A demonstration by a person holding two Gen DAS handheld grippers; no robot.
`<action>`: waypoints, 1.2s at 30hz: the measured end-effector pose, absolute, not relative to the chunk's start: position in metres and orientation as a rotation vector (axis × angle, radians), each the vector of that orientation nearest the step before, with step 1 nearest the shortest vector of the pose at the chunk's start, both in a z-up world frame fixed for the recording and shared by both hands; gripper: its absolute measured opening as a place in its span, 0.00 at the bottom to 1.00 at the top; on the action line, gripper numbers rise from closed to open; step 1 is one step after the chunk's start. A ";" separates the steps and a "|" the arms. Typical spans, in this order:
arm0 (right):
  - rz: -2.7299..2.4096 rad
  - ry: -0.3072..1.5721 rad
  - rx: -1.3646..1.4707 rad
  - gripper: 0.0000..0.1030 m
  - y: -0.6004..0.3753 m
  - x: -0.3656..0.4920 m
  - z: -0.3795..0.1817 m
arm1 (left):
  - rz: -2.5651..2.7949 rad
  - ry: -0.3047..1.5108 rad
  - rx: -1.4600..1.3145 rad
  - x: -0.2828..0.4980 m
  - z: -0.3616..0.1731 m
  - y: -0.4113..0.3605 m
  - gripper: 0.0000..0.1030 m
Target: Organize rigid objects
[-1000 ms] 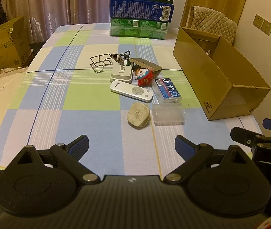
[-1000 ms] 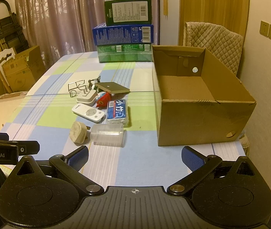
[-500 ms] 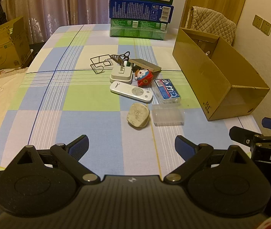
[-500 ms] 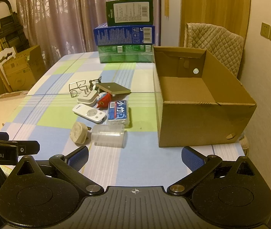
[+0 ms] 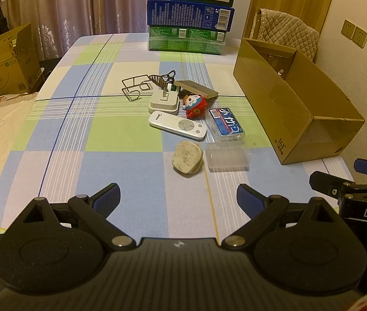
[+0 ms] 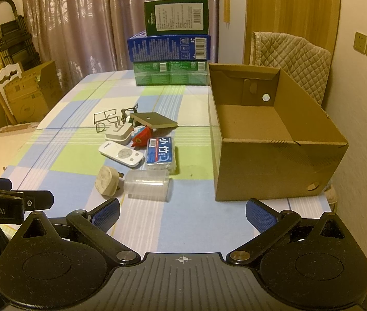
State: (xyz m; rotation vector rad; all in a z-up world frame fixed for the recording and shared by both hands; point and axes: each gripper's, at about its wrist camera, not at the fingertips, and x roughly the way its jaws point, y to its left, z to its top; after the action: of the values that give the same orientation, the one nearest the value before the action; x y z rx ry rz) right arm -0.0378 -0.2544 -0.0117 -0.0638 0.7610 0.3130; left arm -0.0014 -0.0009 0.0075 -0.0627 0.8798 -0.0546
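A cluster of small objects lies mid-table: a beige plug [image 5: 187, 160] [image 6: 106, 180], a clear plastic case [image 5: 228, 156] [image 6: 147, 184], a white remote [image 5: 177, 125] [image 6: 121, 150], a blue-labelled box [image 5: 226, 125] [image 6: 161, 150], a red toy figure [image 5: 195, 105], a white charger [image 5: 163, 102], a wire stand [image 5: 134, 88] and a flat tan card [image 5: 197, 88]. An open cardboard box [image 5: 297, 108] [image 6: 274, 140] stands to their right, nothing inside it. My left gripper [image 5: 178, 198] and right gripper [image 6: 182, 213] hover open over the near table edge, both holding nothing.
Stacked green and blue cartons [image 5: 188, 26] [image 6: 170, 51] sit at the table's far end. A padded chair [image 6: 289, 59] stands behind the cardboard box. Cardboard boxes [image 5: 2, 62] are on the floor at left. The checked tablecloth [image 5: 93, 142] covers the table.
Both views have shifted only slightly; the objects and the open grippers stay as they were.
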 end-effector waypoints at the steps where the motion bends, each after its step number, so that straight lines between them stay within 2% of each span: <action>1: 0.313 0.761 -0.064 0.98 -0.254 -0.037 -0.012 | -0.053 0.880 -0.063 -0.002 0.007 -0.001 0.92; 24: 0.312 0.767 -0.069 0.98 -0.255 -0.037 -0.016 | -0.094 0.882 -0.048 0.002 0.001 0.002 0.91; 36: 0.323 0.780 -0.076 0.98 -0.253 -0.028 -0.032 | -0.229 0.857 0.138 0.046 -0.010 0.000 0.91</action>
State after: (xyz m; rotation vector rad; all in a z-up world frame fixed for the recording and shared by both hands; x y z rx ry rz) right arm -0.0276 -0.2528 -0.0321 -0.0758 0.7802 0.3232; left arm 0.0458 0.0000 -0.0101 0.1382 0.8567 -0.2288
